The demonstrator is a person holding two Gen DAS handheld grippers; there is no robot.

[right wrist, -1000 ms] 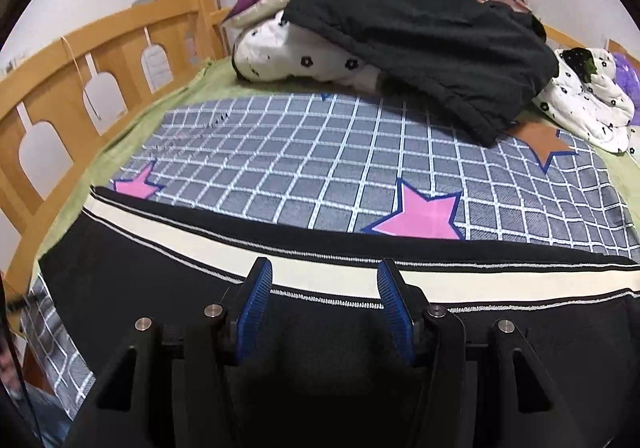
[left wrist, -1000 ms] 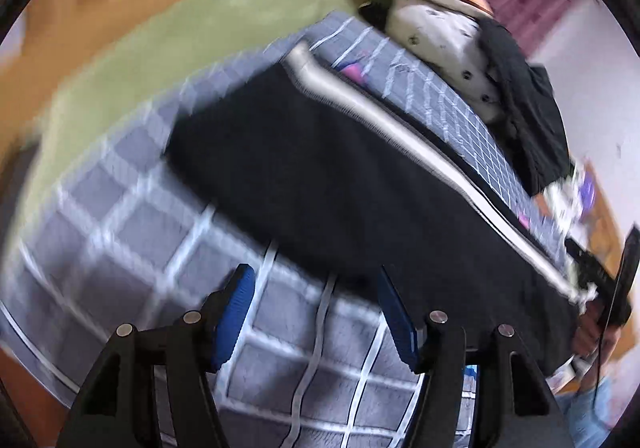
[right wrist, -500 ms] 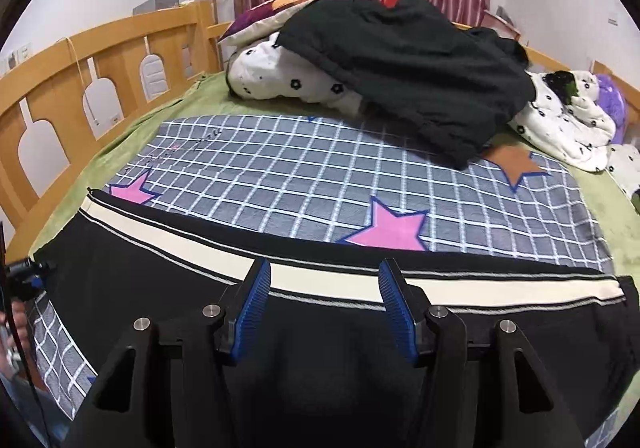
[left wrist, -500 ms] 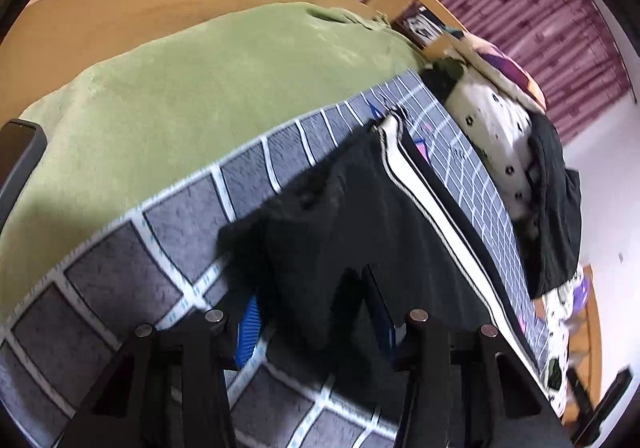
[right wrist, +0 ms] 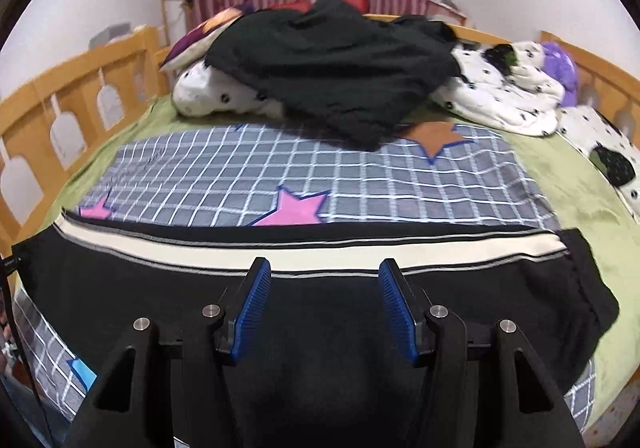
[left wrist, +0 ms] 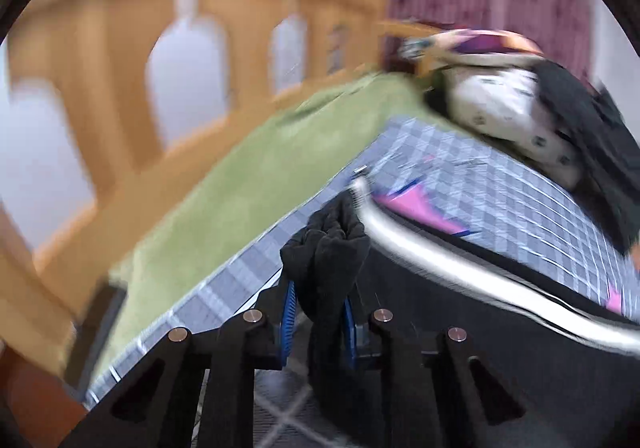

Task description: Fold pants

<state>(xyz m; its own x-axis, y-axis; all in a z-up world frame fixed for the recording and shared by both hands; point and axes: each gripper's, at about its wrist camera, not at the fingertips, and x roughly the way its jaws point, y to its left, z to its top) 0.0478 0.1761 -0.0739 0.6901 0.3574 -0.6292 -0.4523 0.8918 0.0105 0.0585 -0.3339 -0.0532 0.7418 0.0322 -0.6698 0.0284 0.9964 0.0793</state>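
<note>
The left gripper (left wrist: pixel 318 312) is closing on a bunched end of the black pants (right wrist: pixel 320 312) to lift it for folding (the right gripper (right wrist: pixel 324 288) hovers half open, holding nothing).

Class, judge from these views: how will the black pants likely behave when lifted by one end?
Probably floppy: the black pants bunch between the closing left gripper fingers. Likely they'll drape and drag, since most lies flat on the checked blanket.
</note>
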